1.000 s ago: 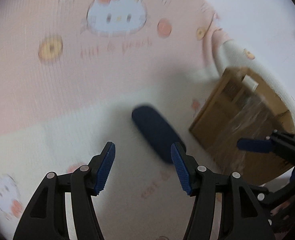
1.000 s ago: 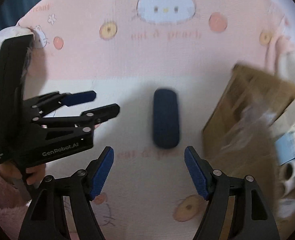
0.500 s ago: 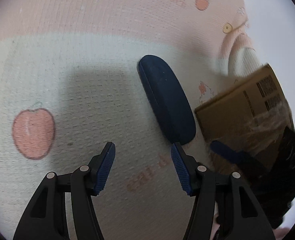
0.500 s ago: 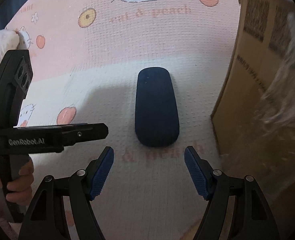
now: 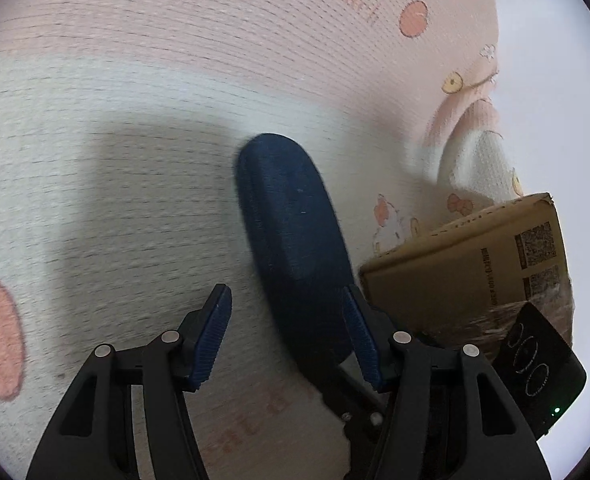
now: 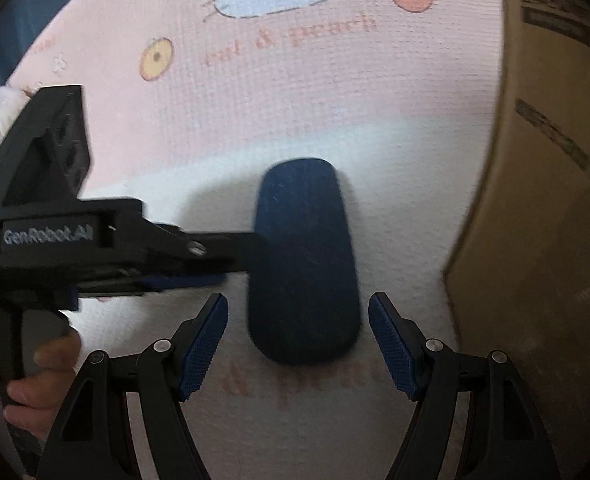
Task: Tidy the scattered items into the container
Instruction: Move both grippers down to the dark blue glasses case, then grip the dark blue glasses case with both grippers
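A dark blue oblong case (image 5: pixel 295 240) lies flat on the pink and white cartoon blanket; it also shows in the right wrist view (image 6: pixel 303 256). My left gripper (image 5: pixel 287 336) is open, its fingertips around the case's near end, apart from it. My right gripper (image 6: pixel 299 340) is open just short of the case's near end. The cardboard box (image 5: pixel 479 272) stands right of the case and fills the right edge of the right wrist view (image 6: pixel 543 240). In the right wrist view the left gripper's fingers (image 6: pixel 199 248) reach the case's left side.
The blanket (image 5: pixel 135 120) covers the whole surface, with cat and peach prints. Its folded edge (image 5: pixel 475 152) rises behind the box. A hand (image 6: pixel 35 368) holds the left gripper's handle at the left. The right gripper's body (image 5: pixel 535 368) sits beside the box.
Both grippers have moved down and forward toward the blue case, which now looms larger. The left gripper's fingers now straddle its near end. The case has not moved.
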Demonstrator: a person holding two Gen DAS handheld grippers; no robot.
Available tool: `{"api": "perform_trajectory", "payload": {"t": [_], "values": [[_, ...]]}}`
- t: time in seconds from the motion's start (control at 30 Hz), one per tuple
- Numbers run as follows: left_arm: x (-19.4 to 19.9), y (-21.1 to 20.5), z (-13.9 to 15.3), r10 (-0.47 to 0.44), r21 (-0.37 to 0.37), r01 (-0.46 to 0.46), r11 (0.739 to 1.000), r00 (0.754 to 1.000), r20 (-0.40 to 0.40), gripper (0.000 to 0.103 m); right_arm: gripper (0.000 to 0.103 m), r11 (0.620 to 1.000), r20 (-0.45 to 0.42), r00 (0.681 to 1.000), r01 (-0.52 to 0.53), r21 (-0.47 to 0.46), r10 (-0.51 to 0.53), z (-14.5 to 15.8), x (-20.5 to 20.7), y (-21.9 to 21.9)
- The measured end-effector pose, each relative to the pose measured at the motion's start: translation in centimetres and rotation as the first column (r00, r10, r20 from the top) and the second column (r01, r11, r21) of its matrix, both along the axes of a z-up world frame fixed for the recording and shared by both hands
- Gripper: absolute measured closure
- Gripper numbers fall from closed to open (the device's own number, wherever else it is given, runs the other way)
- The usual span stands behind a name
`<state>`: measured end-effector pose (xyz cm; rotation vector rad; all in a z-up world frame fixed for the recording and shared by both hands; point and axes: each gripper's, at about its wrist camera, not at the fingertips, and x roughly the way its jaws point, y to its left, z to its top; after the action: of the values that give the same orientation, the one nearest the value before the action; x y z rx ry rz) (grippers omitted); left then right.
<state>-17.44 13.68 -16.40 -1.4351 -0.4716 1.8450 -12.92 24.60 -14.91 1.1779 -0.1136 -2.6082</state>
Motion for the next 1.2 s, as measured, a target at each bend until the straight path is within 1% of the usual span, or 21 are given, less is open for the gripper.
{"api": "perform_trajectory", "payload": {"t": [0.03,0.07,0.1,0.17,0.23,0.33,0.43,0.47,0.63,0.7,0.77,0.83,0.9,0.97,1.0,1.03,1.1,1.17,1.2], "values": [[0.1,0.1,0.0,-0.002,0.000,0.002,1.000,1.000,-0.004,0.049,0.033,1.000,0.007,1.000,0.007,0.005,-0.007,-0.1,-0.2,0.0],[0.0,0.5,-0.1,-0.010,-0.009,0.010,1.000,1.000,-0.007,0.055,0.038,1.000,0.022,1.000,0.013,0.012,-0.013,-0.3,-0.8,-0.2],[-0.2,0.9,-0.3,-0.019,-0.018,0.019,1.000,1.000,-0.004,0.057,0.043,0.999,0.042,0.999,0.034,0.029,-0.035,-0.6,-1.0,-0.2],[-0.5,1.2,-0.5,-0.028,-0.001,0.028,1.000,1.000,0.014,0.063,0.044,0.999,0.045,0.998,0.051,-0.006,-0.050,-0.5,-0.7,0.3],[-0.5,1.0,-0.5,-0.025,0.011,0.024,1.000,0.999,0.036,0.064,0.044,0.998,0.058,0.997,0.056,-0.021,-0.054,-0.4,-0.5,0.4],[0.0,0.6,-0.6,-0.039,0.012,0.038,0.999,0.998,0.047,0.065,0.044,0.998,0.071,0.996,0.057,-0.033,-0.055,-0.4,0.3,0.4],[1.2,-0.1,-0.7,-0.058,0.007,0.058,0.998,0.997,0.046,0.067,0.044,0.999,0.076,0.996,0.044,-0.026,-0.042,-0.3,1.4,-0.1],[1.8,-0.5,-0.9,-0.056,0.010,0.055,0.998,0.997,0.056,0.067,0.044,0.999,0.082,0.996,0.032,-0.015,-0.031,-0.4,1.9,-0.3],[4.8,-2.9,-2.1,-0.023,0.045,0.017,0.999,0.989,0.149,0.070,0.044,0.997,0.099,0.994,-0.060,0.042,0.056,-0.3,5.6,-1.8],[6.2,-3.9,-2.5,-0.018,0.058,0.007,0.998,0.983,0.183,0.070,0.044,0.995,0.120,0.989,-0.088,0.054,0.081,-0.4,6.8,-2.1],[7.3,-4.5,-2.7,-0.008,0.066,-0.006,0.998,0.977,0.215,0.070,0.044,0.993,0.123,0.989,-0.093,0.068,0.085,-0.2,7.5,-2.3],[8.1,-4.8,-2.5,-0.009,0.058,-0.003,0.998,0.980,0.201,0.070,0.044,0.991,0.119,0.989,-0.103,0.089,0.092,-0.1,8.5,-2.7],[8.8,-4.8,-1.8,-0.003,0.016,0.001,1.000,0.990,0.140,0.070,0.043,0.986,0.104,0.988,-0.124,0.114,0.112,0.1,9.2,-3.2],[8.9,-4.9,-1.1,0.006,-0.016,-0.005,1.000,0.995,0.096,0.070,0.042,0.983,0.100,0.987,-0.135,0.125,0.123,0.3,9.6,-3.4],[8.8,-4.8,-0.9,0.009,-0.023,-0.007,1.000,0.996,0.090,0.069,0.036,0.983,0.107,0.987,-0.135,0.127,0.122,0.4,9.7,-3.4],[8.5,-4.8,-0.8,0.008,-0.019,-0.006,1.000,0.996,0.091,0.067,0.032,0.984,0.116,0.987,-0.129,0.125,0.115,0.3,9.7,-3.4],[7.8,-4.9,-0.6,0.001,0.003,-0.002,1.000,0.994,0.105,0.065,0.031,0.988,0.132,0.986,-0.114,0.102,0.100,0.2,9.5,-3.2],[7.1,-5.0,-0.6,0.004,0.000,-0.004,1.000,0.995,0.104,0.058,0.031,0.992,0.151,0.984,-0.110,0.069,0.099,0.1,9.2,-2.7],[6.6,-4.9,-0.7,-0.006,-0.001,0.006,1.000,0.995,0.103,0.058,0.031,0.993,0.168,0.981,-0.105,0.052,0.094,-0.1,8.6,-2.6]]}}
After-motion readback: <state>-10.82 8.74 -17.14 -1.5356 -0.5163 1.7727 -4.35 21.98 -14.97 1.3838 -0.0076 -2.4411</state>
